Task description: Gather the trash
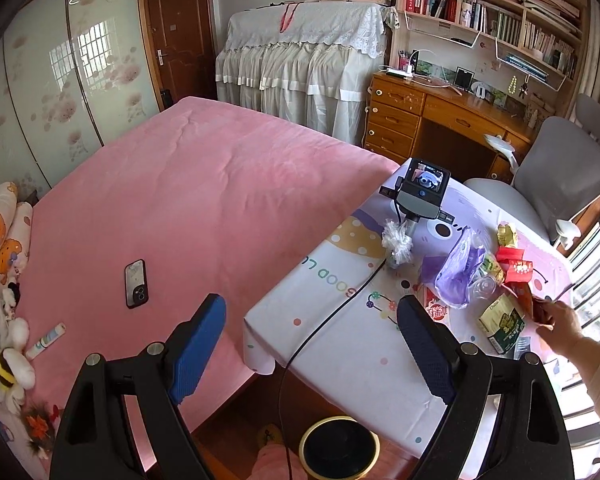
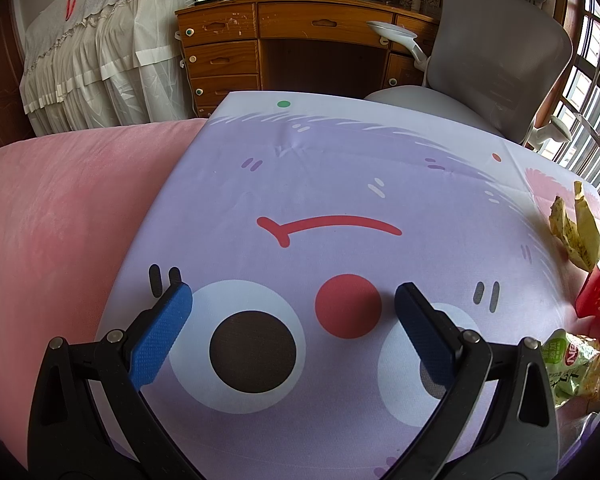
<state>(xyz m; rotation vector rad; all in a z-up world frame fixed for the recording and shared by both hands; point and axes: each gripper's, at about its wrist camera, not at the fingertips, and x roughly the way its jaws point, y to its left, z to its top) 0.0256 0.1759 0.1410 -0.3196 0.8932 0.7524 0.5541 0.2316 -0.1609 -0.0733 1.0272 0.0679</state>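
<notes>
- A bedroom: a bed with a pink cover (image 1: pixel 172 200) fills the left, and beside it stands a table under a cartoon-print cloth (image 1: pixel 360 344). A wooden desk and grey chair sit behind.
- The trash lies in a loose cluster on the table's right part: a purple plastic bag (image 1: pixel 458 268), a crumpled clear wrapper (image 1: pixel 398 242), a red packet (image 1: pixel 514 266), a green-and-yellow packet (image 1: pixel 502 322) and a yellow wrapper (image 2: pixel 578 226).
- A round black bin (image 1: pixel 340 450) stands on the floor below the table's near edge.
- The left gripper (image 1: pixel 312 336) hangs above the gap between bed and table, fingers spread wide and holding nothing. The trash lies ahead and to its right.
- The right gripper (image 2: pixel 292 322) hovers low over bare cloth, also spread wide and empty. The wrappers lie just off to its right, the green snack bag (image 2: pixel 572 366) closest.
- A bare hand (image 1: pixel 556 314) reaches in from the right, touching an orange packet (image 1: pixel 526 298).
- Judgement: the right gripper is nearer the pile and would need to swing rightward to reach it.
</notes>
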